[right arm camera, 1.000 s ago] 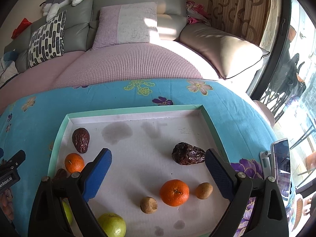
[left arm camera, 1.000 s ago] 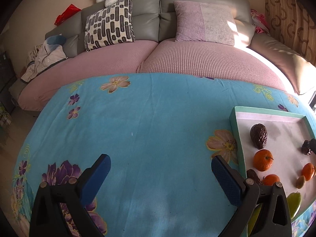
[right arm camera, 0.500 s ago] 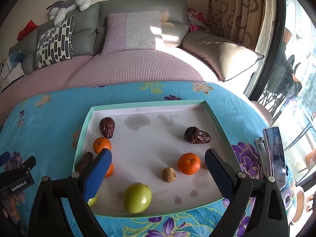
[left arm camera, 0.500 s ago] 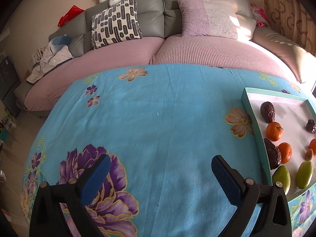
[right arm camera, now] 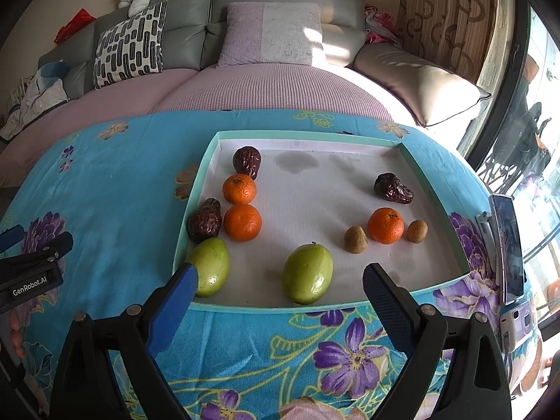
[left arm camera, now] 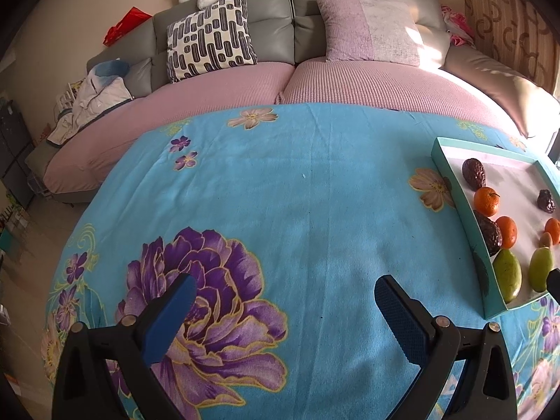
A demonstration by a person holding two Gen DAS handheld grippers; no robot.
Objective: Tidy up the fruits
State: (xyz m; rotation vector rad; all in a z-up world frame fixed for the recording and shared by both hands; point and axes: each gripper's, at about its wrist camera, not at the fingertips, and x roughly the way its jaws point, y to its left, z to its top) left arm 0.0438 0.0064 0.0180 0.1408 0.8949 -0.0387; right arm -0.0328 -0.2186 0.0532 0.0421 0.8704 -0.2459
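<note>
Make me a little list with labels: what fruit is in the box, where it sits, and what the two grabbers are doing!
container: teal tray on a floral blue tablecloth
oranges: three; two at the left side, one at the right
green fruits: two, near front edge
dark wrinkled fruits: three
small brown fruits: two, flanking the right orange
left gripper: open, empty, over the cloth
right gripper: open, empty, before the tray
beside tray: phone

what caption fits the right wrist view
Open right gripper hovering before a tray of fruit on a floral cloth.
</note>
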